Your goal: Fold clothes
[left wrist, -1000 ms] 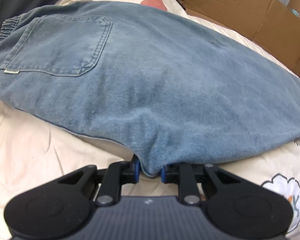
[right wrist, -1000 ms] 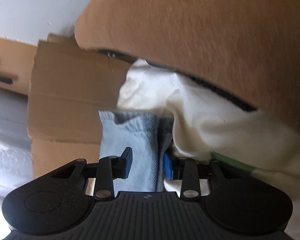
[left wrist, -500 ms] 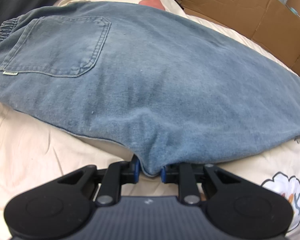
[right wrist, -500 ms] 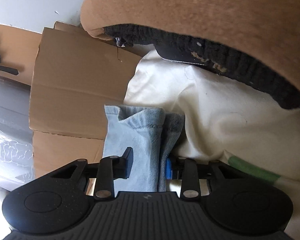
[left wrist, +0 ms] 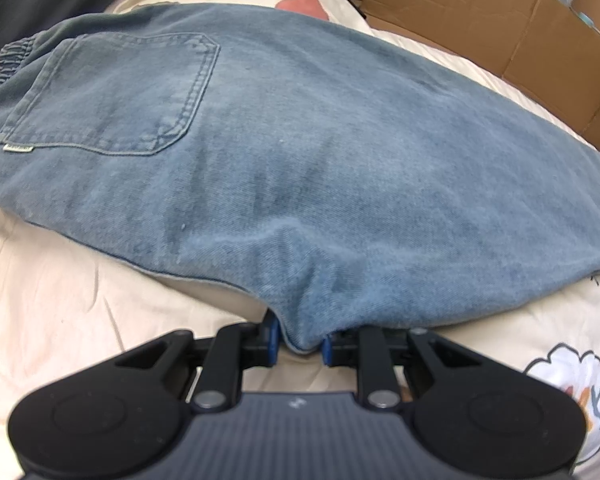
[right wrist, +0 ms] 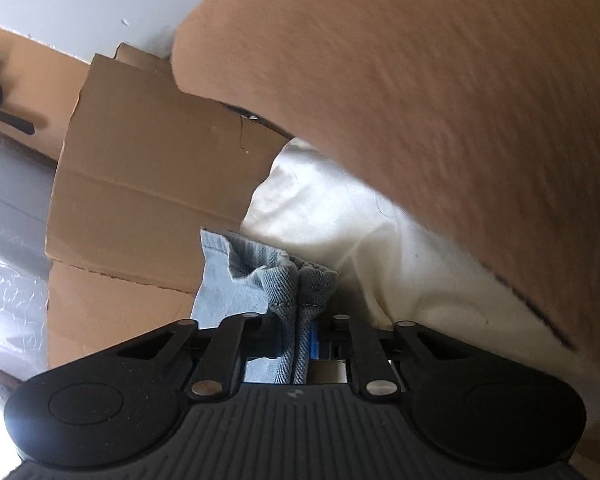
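Faded blue denim jeans lie across the cream bedsheet; your left gripper pinches their near folded edge, your right gripper clamps a bunched hem. Brown cardboard boxes crowd the far side.

- You have one pair of jeans on the bed, and it shows one back pocket.
- You hold two grippers: one left gripper and one right gripper, and each has two fingers.
- You can see one bed sheet, with one cloud print and one pink print.
- You can count two cardboard pieces beside the bed in the right wrist view.
- One brown sleeve is above.
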A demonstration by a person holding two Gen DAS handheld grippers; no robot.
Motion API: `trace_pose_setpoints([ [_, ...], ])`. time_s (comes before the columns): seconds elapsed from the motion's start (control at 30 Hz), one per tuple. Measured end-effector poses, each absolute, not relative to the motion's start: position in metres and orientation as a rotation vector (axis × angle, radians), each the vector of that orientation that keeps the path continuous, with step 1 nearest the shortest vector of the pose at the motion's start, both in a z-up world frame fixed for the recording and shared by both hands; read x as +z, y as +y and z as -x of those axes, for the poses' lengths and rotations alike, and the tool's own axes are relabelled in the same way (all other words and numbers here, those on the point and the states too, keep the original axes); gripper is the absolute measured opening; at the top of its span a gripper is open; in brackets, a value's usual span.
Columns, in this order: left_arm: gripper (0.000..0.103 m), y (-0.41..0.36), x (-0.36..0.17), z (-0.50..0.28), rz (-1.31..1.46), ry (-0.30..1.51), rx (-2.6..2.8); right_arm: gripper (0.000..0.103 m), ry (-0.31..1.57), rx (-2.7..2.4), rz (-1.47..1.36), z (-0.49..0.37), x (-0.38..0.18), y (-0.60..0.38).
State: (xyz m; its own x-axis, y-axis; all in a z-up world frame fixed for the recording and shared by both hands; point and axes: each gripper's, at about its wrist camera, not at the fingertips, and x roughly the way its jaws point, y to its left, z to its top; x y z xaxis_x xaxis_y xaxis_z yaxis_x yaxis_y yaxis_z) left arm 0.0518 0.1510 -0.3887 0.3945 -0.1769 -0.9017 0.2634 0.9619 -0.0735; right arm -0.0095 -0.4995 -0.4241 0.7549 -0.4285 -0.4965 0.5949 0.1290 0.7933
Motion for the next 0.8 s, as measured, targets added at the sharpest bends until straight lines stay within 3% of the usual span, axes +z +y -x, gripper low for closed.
trace_pose_setpoints([
  [0.3, 0.021, 0.142, -0.388, -0.056, -0.082, 1.166, -0.215, 0.009, 0.244, -0.760, -1.214, -0.007, -0.417, -0.511],
  [0.53, 0.021, 0.143, -0.388, -0.056, -0.050, 1.167, -0.180, 0.014, 0.353, -0.785, -1.177, -0.028, -0.417, -0.524],
  [0.8, 0.017, 0.143, -0.381, -0.060, 0.008, 1.109, -0.145, 0.007, 0.441, -0.779, -1.142, -0.046, -0.398, -0.538],
])
